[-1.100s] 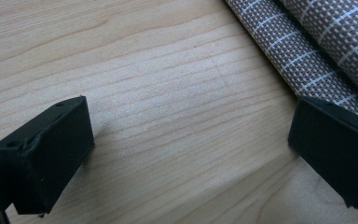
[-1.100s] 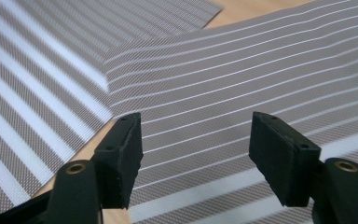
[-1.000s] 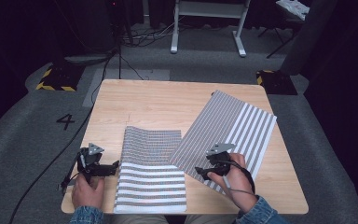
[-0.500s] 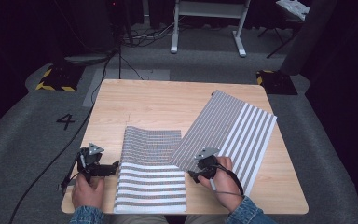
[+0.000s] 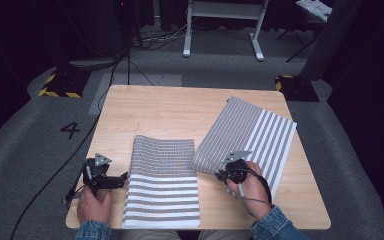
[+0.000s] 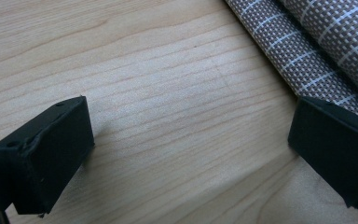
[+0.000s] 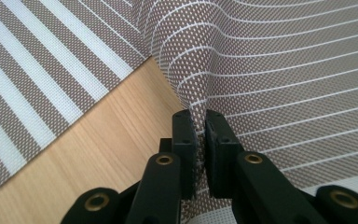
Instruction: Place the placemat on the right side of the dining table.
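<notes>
Worktop (image 5: 170,107): light wood, rectangular, standing on grey carpeted floor (image 5: 25,150). A black numeral 4 (image 5: 70,130) is marked on the floor to its left. Two yellow-and-black hazard-striped blocks sit beyond the far corners, one left (image 5: 60,86), one right (image 5: 292,86). A white metal frame (image 5: 222,25) stands at the back, with black cables (image 5: 150,37) on the floor beside it. A black cable (image 5: 55,185) runs along the left. Surroundings dark; light falls on the worktop.
</notes>
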A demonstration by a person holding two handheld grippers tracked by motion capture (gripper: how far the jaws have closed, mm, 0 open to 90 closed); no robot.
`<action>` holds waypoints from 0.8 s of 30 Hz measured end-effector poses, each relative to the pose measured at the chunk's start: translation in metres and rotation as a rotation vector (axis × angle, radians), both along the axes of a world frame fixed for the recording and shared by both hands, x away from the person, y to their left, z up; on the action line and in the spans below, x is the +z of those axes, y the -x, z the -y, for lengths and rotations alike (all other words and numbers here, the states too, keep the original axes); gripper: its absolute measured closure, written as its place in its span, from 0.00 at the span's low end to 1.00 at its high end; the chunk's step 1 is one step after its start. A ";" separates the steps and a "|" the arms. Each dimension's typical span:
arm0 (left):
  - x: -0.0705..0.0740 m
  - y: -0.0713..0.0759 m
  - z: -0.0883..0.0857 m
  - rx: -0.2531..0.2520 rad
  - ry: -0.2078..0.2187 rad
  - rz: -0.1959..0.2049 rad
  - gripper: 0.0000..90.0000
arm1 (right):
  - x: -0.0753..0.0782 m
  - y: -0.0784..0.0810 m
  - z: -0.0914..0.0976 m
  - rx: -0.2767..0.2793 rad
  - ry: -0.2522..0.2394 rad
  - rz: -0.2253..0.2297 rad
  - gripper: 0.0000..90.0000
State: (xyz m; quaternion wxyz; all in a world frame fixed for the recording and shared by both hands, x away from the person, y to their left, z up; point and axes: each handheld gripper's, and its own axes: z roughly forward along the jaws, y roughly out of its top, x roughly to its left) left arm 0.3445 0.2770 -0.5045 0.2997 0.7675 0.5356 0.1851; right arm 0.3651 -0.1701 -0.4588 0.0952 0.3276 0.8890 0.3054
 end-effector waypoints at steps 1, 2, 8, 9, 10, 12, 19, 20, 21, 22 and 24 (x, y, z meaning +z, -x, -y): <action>0.000 0.000 0.000 0.000 0.000 0.000 0.00 | 0.000 0.000 0.000 0.000 0.000 0.000 0.93; 0.000 0.000 0.000 0.000 0.000 0.000 0.00 | 0.005 0.004 0.007 -0.005 -0.015 -0.004 0.92; 0.000 0.000 0.000 -0.002 0.001 0.001 0.00 | 0.008 0.021 0.035 0.006 -0.022 -0.033 0.89; 0.000 0.000 0.000 -0.002 0.002 0.001 0.00 | 0.008 0.021 0.035 0.006 -0.022 -0.033 0.89; 0.000 0.000 0.000 -0.002 0.003 0.000 0.00 | 0.008 0.023 0.038 0.005 -0.023 -0.037 0.88; 0.000 0.000 0.000 -0.003 0.002 -0.002 0.00 | 0.007 0.029 0.053 -0.010 -0.029 -0.047 0.87; 0.000 -0.001 0.000 -0.002 0.003 -0.002 0.00 | 0.006 0.040 0.082 -0.050 -0.035 -0.059 0.80; 0.000 -0.001 0.000 -0.002 0.001 -0.003 0.00 | 0.006 0.040 0.082 -0.050 -0.035 -0.059 0.80; 0.000 -0.001 0.000 -0.002 0.003 -0.002 0.00 | 0.005 0.041 0.086 -0.051 -0.032 -0.064 0.79; 0.000 -0.001 0.000 -0.002 0.003 -0.002 0.00 | 0.004 0.043 0.090 -0.060 -0.032 -0.068 0.78; 0.000 -0.001 0.000 -0.001 0.001 -0.003 0.00 | 0.001 0.047 0.096 -0.071 -0.027 -0.078 0.76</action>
